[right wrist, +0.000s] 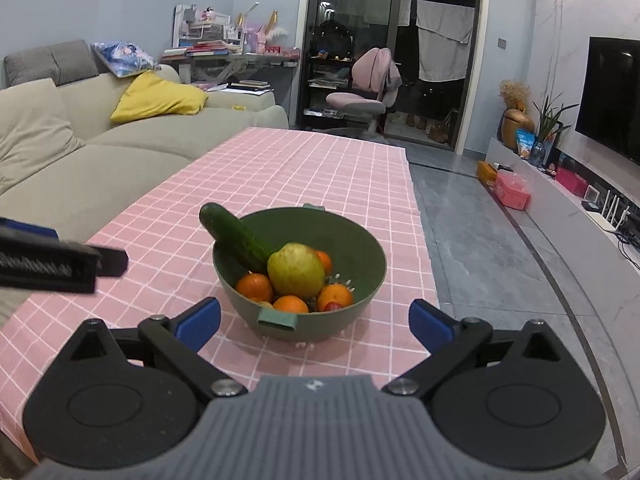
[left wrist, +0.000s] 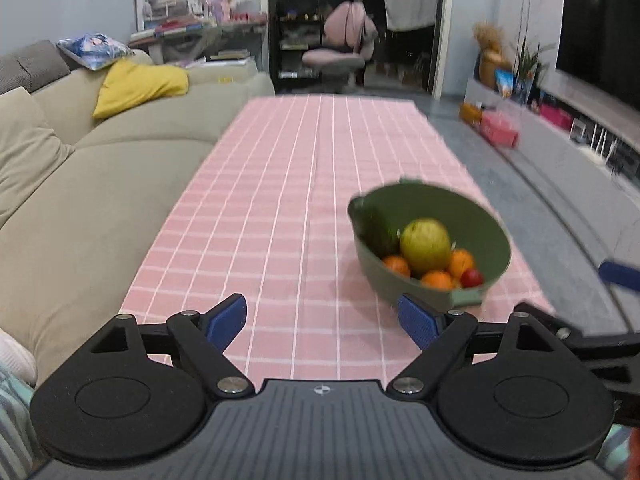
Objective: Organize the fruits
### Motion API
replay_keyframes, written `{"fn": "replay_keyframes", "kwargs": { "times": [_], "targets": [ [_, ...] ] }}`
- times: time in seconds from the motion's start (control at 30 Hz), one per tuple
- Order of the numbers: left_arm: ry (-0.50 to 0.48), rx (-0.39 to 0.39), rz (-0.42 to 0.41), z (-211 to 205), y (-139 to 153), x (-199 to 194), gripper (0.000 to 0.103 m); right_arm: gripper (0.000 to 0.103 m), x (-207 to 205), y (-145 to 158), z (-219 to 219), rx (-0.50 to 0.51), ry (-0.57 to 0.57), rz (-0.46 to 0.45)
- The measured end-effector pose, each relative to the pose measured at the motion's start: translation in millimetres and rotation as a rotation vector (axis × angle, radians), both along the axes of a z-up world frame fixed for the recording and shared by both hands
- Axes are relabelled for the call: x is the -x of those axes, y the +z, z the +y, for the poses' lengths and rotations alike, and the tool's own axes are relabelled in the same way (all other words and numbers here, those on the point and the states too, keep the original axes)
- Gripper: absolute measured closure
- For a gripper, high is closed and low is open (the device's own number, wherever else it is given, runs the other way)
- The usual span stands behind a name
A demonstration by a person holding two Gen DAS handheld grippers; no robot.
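- Left gripper [left wrist: 322,322], black with blue pads, is hovering low over the pink checked tablecloth [left wrist: 280,184]; its tongs are standing wide and holding nothing
- Right gripper [right wrist: 315,319], of the same build, is facing the round green plastic bowl [right wrist: 360,248] straight on, with the bowl's near tab handle [right wrist: 278,319] lying between its wide-spread, empty tongs
- The bowl is sitting on the cloth near the table's right edge, carrying a dark green cucumber [right wrist: 236,238] leaning out over its rim, a large yellow-green round fruit [right wrist: 296,270], several small oranges [right wrist: 255,287] and a small red fruit [right wrist: 332,306]
- All produce in view is lying inside the bowl; none is showing on the cloth, so the scene is fitting either a finished gathering or a bowl waiting to be sorted out, and the pictures are not settling which
- Any grasp here is calling for care: the round fruits are crowding one another and are likely to roll, and the cucumber is resting tilted
- A beige fabric sofa [left wrist: 100,168] is running along the table's left side, with grey floor [right wrist: 480,240] to the right; the left gripper's body [right wrist: 52,264] is reaching into the right wrist view beside the bowl, so the two grippers are working close together
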State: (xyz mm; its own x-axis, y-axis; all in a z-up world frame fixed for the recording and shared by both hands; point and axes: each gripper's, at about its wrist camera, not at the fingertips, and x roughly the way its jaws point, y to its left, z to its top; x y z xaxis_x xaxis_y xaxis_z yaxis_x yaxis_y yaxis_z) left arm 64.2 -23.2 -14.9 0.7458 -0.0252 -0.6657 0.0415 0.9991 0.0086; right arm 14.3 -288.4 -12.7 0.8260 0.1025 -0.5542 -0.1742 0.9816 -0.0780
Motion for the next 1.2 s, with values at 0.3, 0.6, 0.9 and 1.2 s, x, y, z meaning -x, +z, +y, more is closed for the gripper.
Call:
{"fn": "replay_keyframes", "kwargs": {
  "times": [0.3, 0.6, 0.9, 1.2],
  "targets": [
    [0.003, -0.026, 0.027, 2, -6, 10, 0.003, 0.006, 5, -3, 1, -0.001, 0.04, 0.002],
    [0.019, -0.018, 0.032, 5, -3, 10, 0.003, 0.006, 7, -3, 3, 0.005, 0.047, -0.004],
    [0.022, -0.016, 0.035, 6, -2, 9, 0.003, 0.004, 7, -3, 2, 0.006, 0.045, 0.003],
    [0.025, -0.015, 0.034, 8, -1, 10, 0.003, 0.004, 8, -3, 2, 0.005, 0.046, 0.005]
  ]
}}
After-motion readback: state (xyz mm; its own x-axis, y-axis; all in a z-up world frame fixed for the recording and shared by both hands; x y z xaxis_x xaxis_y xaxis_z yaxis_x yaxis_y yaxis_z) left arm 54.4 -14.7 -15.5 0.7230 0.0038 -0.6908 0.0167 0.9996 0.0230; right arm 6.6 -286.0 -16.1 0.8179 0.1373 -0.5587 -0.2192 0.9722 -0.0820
